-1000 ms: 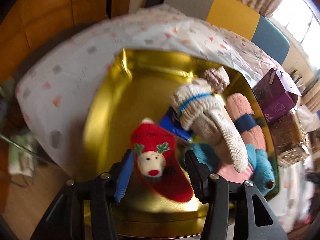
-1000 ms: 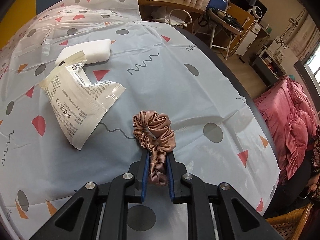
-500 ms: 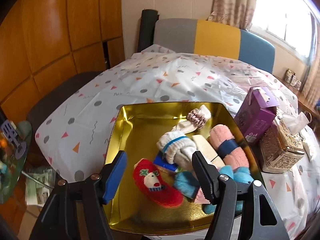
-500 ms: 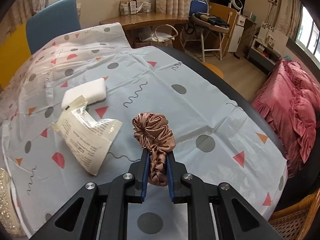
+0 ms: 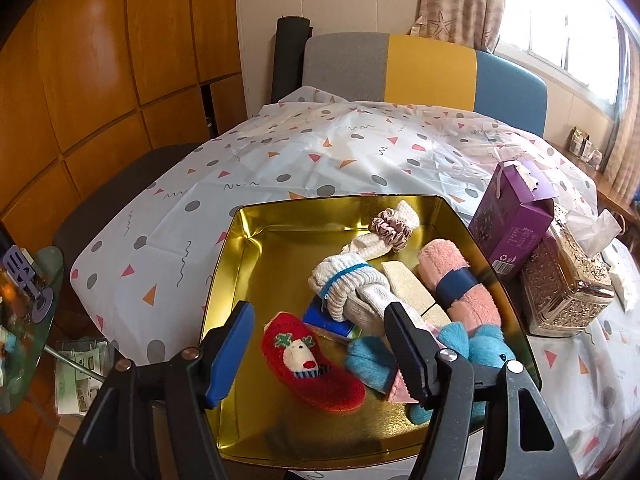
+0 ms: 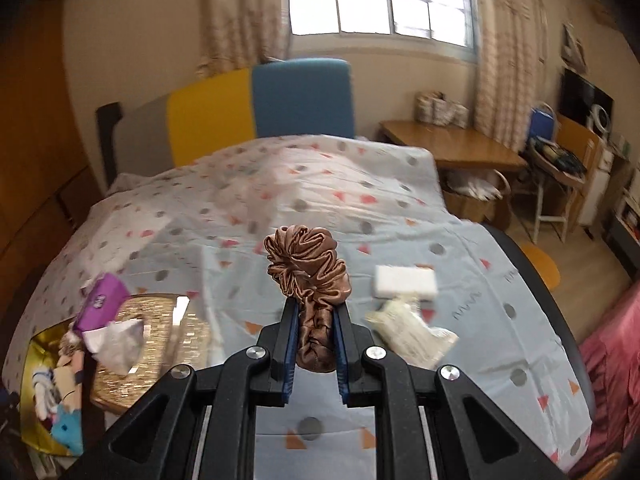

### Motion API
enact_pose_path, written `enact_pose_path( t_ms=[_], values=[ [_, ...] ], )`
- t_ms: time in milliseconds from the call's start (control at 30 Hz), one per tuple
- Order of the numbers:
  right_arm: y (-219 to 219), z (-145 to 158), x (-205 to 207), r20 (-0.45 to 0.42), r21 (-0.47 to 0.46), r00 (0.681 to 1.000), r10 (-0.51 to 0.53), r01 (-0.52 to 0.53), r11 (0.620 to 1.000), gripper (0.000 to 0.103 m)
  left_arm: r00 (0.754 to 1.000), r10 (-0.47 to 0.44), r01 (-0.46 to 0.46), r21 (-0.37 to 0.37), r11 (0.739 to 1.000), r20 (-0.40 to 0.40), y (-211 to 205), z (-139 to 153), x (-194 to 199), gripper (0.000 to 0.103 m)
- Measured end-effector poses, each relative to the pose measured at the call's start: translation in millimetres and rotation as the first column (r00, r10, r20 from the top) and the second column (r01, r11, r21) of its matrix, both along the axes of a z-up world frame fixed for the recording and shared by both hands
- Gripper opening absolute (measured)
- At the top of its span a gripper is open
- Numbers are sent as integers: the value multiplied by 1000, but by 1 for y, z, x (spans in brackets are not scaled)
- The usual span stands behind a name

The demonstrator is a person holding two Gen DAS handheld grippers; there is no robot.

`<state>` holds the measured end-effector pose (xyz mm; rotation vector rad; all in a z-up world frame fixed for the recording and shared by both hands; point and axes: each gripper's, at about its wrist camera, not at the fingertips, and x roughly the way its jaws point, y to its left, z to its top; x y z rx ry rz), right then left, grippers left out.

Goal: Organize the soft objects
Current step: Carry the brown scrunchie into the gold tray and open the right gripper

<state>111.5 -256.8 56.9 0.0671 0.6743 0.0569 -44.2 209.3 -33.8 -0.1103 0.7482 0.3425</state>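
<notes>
In the left wrist view a gold tin tray [image 5: 256, 248] holds a red reindeer sock [image 5: 310, 362], rolled white socks [image 5: 352, 286], a pink roll [image 5: 460, 280], a blue plush toy [image 5: 472, 348] and a pink scrunchie [image 5: 390, 230]. My left gripper [image 5: 318, 350] hovers open above the tray's near side, nothing between its fingers. In the right wrist view my right gripper [image 6: 316, 312] is shut on a brown satin scrunchie [image 6: 308, 268], held up above the table. The tray [image 6: 36, 344] appears at the far left there.
A purple carton [image 5: 512, 220] and a gold tissue box [image 5: 568, 280] stand right of the tray. A white sponge [image 6: 404, 282] and a paper packet [image 6: 412, 332] lie on the patterned tablecloth [image 6: 320, 200]. A tricolour chair [image 5: 424, 68] stands behind the table.
My left gripper let go of the red sock, opened wider and pulled back upward. My right gripper lifted the brown scrunchie off the tablecloth and swung left toward the tray side.
</notes>
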Motion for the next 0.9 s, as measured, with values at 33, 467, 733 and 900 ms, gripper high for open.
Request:
enact_pose_path(
  t_ms=[33, 467, 733, 900],
  values=[
    [22, 7, -3, 17, -8, 998, 65, -65, 998, 15, 1000, 1, -1, 1, 1000, 2, 1, 0, -1, 68],
    [264, -34, -47, -144, -6, 743, 653, -661, 751, 15, 999, 42, -42, 8, 999, -2, 12, -6, -8, 68],
    [329, -79, -31, -271, 40, 700, 661, -678, 734, 15, 998, 68, -67, 10, 998, -12, 20, -13, -11, 68],
    [358, -99, -12, -337, 39, 699, 631, -659, 751, 15, 996, 82, -82, 4, 997, -17, 24, -16, -12, 68]
  ],
)
